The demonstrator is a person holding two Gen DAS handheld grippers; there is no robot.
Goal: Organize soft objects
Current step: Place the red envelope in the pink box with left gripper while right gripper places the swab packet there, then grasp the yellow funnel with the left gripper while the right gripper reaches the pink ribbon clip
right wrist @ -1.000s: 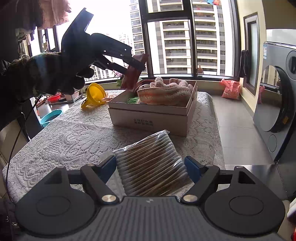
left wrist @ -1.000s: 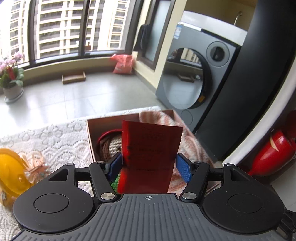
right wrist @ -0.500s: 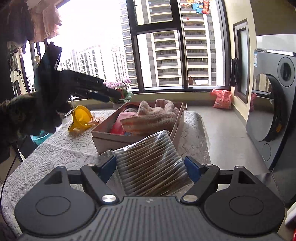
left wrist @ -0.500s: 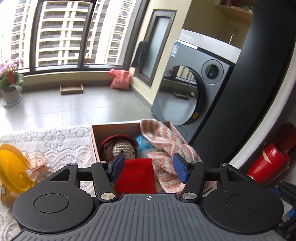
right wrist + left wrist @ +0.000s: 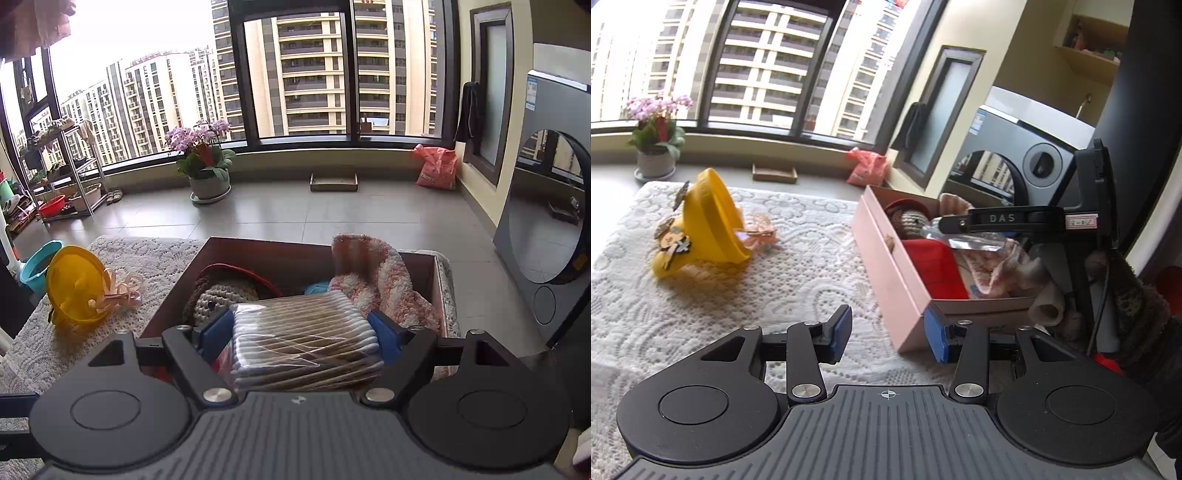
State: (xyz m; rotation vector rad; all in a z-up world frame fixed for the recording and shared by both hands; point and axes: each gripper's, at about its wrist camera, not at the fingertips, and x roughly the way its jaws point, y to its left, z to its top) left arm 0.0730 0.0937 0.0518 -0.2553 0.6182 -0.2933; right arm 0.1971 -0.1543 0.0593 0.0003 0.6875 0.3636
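Your left gripper, fingers now wide apart and empty, has dropped the red packet into the box ahead, while your right gripper still clamps the cotton-swab pack above it, next to go in.

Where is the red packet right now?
In the left wrist view, the red packet lies inside the pink box, between the crocheted doll and the pink knitted cloth.

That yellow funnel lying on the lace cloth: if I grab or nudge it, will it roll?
The yellow funnel lies on its side, so a nudge would probably roll it in an arc. It looks like thin plastic: likely light and stiff. The ribbon beside it may drag along.
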